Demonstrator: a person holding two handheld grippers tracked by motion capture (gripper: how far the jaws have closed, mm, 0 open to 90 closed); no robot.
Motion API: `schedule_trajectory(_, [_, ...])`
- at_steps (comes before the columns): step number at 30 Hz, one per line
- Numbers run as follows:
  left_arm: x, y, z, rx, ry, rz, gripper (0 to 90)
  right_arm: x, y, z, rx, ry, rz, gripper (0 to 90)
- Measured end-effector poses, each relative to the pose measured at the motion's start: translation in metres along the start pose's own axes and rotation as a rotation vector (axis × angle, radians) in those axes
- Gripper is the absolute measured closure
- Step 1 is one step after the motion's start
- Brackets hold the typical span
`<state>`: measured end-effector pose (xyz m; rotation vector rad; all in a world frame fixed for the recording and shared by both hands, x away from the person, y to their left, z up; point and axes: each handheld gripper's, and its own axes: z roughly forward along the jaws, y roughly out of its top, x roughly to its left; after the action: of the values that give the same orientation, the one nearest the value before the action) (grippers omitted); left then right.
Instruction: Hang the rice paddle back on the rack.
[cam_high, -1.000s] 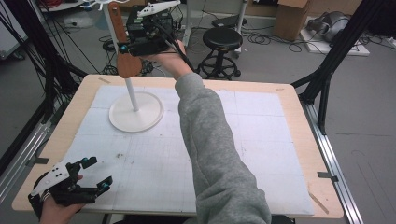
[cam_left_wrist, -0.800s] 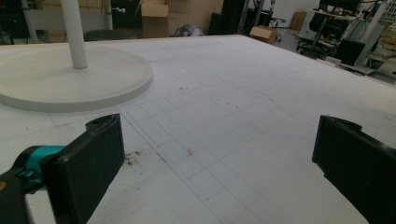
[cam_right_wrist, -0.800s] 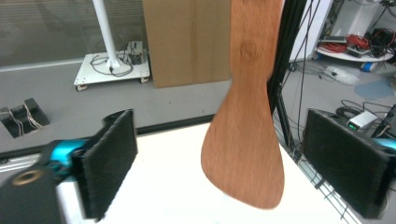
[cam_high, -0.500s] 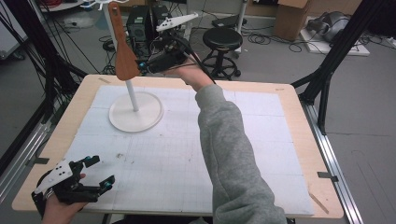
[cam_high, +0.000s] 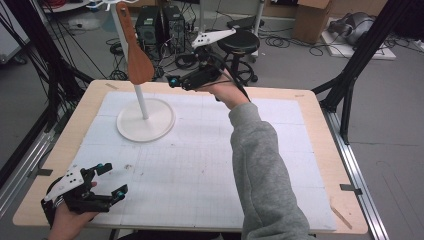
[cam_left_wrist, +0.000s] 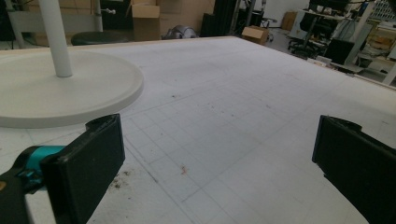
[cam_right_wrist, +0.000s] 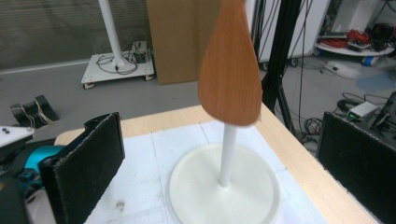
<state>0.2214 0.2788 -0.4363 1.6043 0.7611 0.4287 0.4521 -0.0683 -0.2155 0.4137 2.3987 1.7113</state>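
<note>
A wooden spatula (cam_high: 135, 52) hangs blade-down from the top of a white stand, in front of its pole (cam_high: 142, 101). The stand's round base (cam_high: 160, 125) sits at the back left of the table. My right gripper (cam_high: 173, 81) is held in the air to the right of the spatula, apart from it, open and holding nothing. In the right gripper view the spatula blade (cam_right_wrist: 231, 70) hangs between the spread jaws, farther off, above the pole (cam_right_wrist: 227, 154). My left gripper (cam_high: 114, 178) rests open at the table's front left corner, with nothing in it.
A white gridded mat (cam_high: 200, 165) covers the wooden table (cam_high: 320, 130). In the left gripper view the stand's base (cam_left_wrist: 56, 93) lies ahead to the left. A black stool (cam_high: 243, 42) and computer cases (cam_high: 160, 25) stand on the floor behind the table.
My right gripper, close against the spatula a second ago, has drawn back to the right and stands clear of it. The spatula stays hanging on the stand. The left gripper has barely moved.
</note>
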Motion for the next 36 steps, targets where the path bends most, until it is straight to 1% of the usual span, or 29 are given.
schedule_trajectory(5, [0.002,0.001,0.008,0.004,-0.015,0.002,3.0,0.002,-0.016,-0.018,-0.004,-0.016,0.015,0.0])
schedule_trajectory(8, [0.002,0.003,0.012,-0.003,-0.024,0.004,2.9,0.003,-0.026,-0.029,-0.002,-0.022,0.014,0.0])
schedule_trajectory(9, [0.002,0.004,0.014,-0.005,-0.028,-0.002,2.9,0.004,-0.029,-0.034,-0.005,-0.02,0.018,0.0])
schedule_trajectory(11, [0.004,0.005,0.015,-0.01,-0.024,0.002,2.9,0.003,-0.038,-0.045,-0.007,-0.005,0.028,0.0])
schedule_trajectory(12, [0.005,0.005,0.015,-0.014,-0.021,-0.001,3.0,0.003,-0.042,-0.05,-0.005,-0.009,0.032,0.0])
schedule_trajectory(14, [0.008,0.007,0.014,-0.027,-0.012,-0.009,3.0,0.003,-0.05,-0.059,-0.022,-0.009,0.036,0.0])
schedule_trajectory(16, [0.009,0.008,0.014,-0.042,-0.009,-0.017,3.0,0.004,-0.058,-0.068,-0.028,-0.014,0.039,0.0])
schedule_trajectory(19, [0.011,0.009,0.015,-0.048,-0.01,-0.018,3.0,0.006,-0.071,-0.081,-0.042,-0.022,0.044,0.0])
schedule_trajectory(23, [0.011,0.01,0.016,-0.06,-0.014,-0.018,2.9,0.011,-0.089,-0.1,-0.051,-0.048,0.054,0.0])
schedule_trajectory(24, [0.012,0.011,0.017,-0.066,-0.013,-0.024,3.0,0.012,-0.094,-0.104,-0.058,-0.057,0.057,0.0])
schedule_trajectory(28, [0.016,0.014,0.017,-0.083,-0.01,-0.015,2.9,0.017,-0.112,-0.121,-0.068,-0.084,0.068,0.0])
schedule_trajectory(30, [0.019,0.015,0.016,-0.084,-0.01,-0.019,3.0,0.019,-0.119,-0.128,-0.084,-0.087,0.075,0.0])
schedule_trajectory(31, [0.02,0.015,0.015,-0.087,-0.003,-0.023,3.0,0.019,-0.123,-0.132,-0.09,-0.093,0.081,0.0])
schedule_trajectory(36, [0.025,0.016,0.016,-0.099,-0.001,-0.029,3.0,0.018,-0.147,-0.154,-0.121,-0.14,0.111,0.0])
